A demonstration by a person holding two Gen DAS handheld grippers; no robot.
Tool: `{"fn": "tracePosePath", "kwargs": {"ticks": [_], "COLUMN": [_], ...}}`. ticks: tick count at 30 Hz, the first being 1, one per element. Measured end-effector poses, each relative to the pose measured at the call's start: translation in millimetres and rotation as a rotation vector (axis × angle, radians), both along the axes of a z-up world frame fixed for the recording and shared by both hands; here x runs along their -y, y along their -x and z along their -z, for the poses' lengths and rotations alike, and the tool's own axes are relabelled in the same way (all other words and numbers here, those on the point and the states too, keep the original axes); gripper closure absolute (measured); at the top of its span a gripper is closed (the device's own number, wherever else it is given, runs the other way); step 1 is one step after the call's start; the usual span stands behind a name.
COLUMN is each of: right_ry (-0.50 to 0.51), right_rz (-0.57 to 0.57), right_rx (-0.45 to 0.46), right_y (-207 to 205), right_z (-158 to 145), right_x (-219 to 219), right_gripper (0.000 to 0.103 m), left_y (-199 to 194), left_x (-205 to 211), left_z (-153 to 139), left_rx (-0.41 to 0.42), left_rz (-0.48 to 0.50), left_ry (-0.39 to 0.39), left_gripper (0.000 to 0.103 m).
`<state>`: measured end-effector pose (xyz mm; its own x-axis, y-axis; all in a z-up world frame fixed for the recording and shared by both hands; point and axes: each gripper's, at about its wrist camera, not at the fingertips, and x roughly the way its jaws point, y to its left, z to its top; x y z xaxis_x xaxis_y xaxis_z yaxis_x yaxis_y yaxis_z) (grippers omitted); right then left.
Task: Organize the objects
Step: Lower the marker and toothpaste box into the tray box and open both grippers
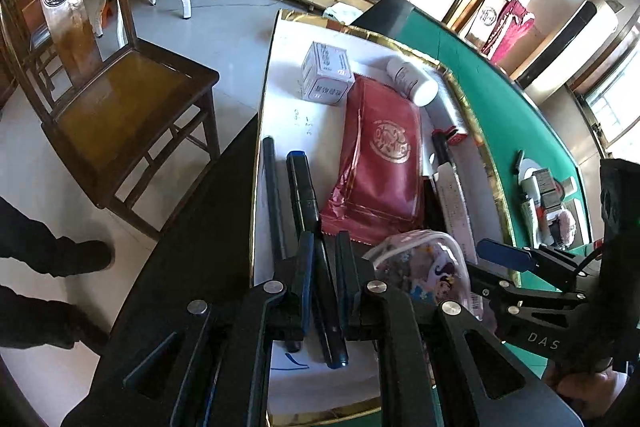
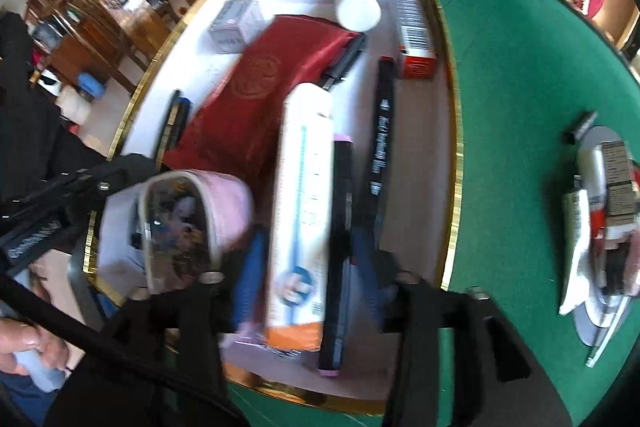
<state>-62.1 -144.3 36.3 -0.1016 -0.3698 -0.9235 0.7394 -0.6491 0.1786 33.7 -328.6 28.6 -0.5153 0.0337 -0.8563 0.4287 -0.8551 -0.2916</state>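
Your left gripper (image 1: 322,267) is clamped on a black marker (image 1: 316,251) low over the tray (image 1: 280,27). Your right gripper (image 2: 308,267) seems to pinch a tube (image 2: 302,195) and a marker w/ pink caps (image 2: 338,247), but blur hides the contact. Most things lie in the tray already: red pouch (image 1: 380,163), box (image 1: 326,73), bottle (image 1: 412,79). Approx. a small pile (image 2: 604,211) on the green table (image 2: 512,107) is left.

Green felt-topped desk (image 2: 500,99) carries a gold-rimmed white tray (image 2: 451,163) near its left edge. Well apart to the right, a silver disc-shaped plate (image 2: 600,323) sits directly on the felt, loaded with small packets. Wooden chair (image 1: 120,99) stands on the tiled floor (image 1: 224,27) beside the desk.
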Motion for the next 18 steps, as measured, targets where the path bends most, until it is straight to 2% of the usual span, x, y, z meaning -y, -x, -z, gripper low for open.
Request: {"fn": "tracePosePath", "kwargs": {"ticks": [4, 8, 10, 14, 18], "right_ry": [0.027, 0.082, 0.098, 0.139, 0.145], "right_rz": [0.027, 0.069, 0.082, 0.139, 0.237], "right_rx": [0.01, 0.008, 0.008, 0.009, -0.01], "right_y": [2.5, 1.9, 0.2, -3.6, 0.5], "right_z": [-8.7, -23.8, -29.5, -42.5, -50.6], "right_x": [-17.1, -42.9, -55.5, -93.4, -141.3], "right_gripper": [0.051, 0.051, 0.051, 0.05, 0.046], "left_y": [-5.6, -2.9, 0.0, 13.0, 34.0], "left_x": [-8.2, -27.8, -39.7, -73.2, -113.8], "left_z": [-14.7, -29.6, -35.6, -46.5, -53.2], "left_rx": [-0.043, -0.079, -0.092, -0.111, -0.119], "left_rz": [-0.004, 0.029, 0.052, 0.127, 0.215], "left_ry": [-0.014, -0.003, -0.002, -0.028, -0.089], "left_gripper": [0.092, 0.08, 0.079, 0.079, 0.078]}}
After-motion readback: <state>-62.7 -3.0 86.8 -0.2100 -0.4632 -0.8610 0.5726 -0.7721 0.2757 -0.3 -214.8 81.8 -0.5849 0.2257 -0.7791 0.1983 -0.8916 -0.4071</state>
